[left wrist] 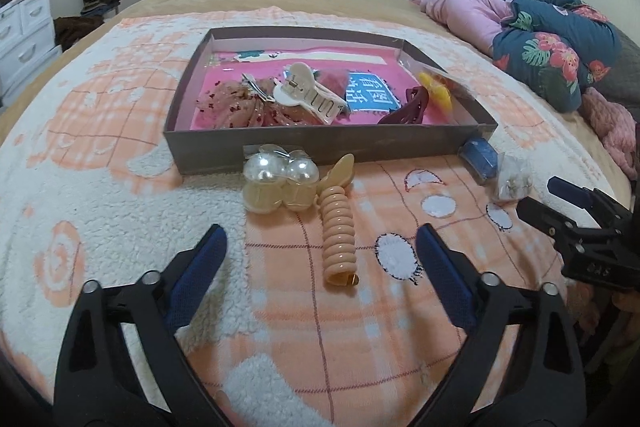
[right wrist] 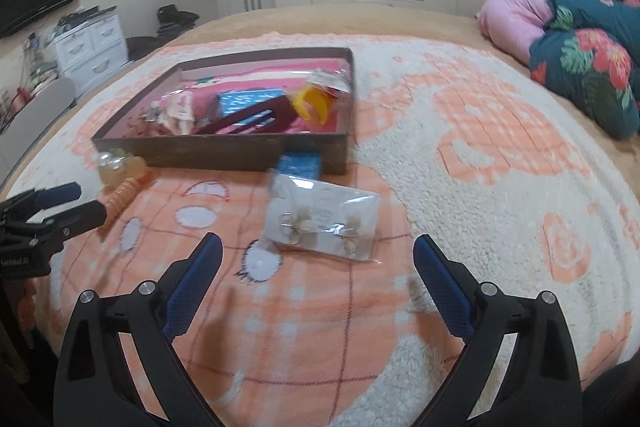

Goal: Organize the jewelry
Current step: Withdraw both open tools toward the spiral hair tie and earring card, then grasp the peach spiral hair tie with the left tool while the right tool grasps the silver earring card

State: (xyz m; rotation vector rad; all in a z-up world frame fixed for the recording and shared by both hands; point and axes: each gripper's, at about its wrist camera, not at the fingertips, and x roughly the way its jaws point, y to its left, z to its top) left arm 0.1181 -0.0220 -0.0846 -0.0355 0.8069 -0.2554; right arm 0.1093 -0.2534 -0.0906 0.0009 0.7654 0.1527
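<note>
Currently left hand-held gripper (left wrist: 322, 241) is spread, nothing between the pads; peach spiral hair clip (left wrist: 338, 223) lies just ahead, long axis running away from it toward the box (left wrist: 320, 147), pearl clip (left wrist: 280, 183) touching its far end. Right hand-held gripper (right wrist: 318, 251) is also spread and empty, earring packet (right wrist: 322, 223) just ahead, lying crosswise. Each takes its nearer item. Blue card (left wrist: 370, 97) in box carries Chinese characters; cannot read reliably.

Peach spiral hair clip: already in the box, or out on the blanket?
Out. The peach spiral hair clip lies on the blanket before the box, ahead of the open left gripper.
</note>
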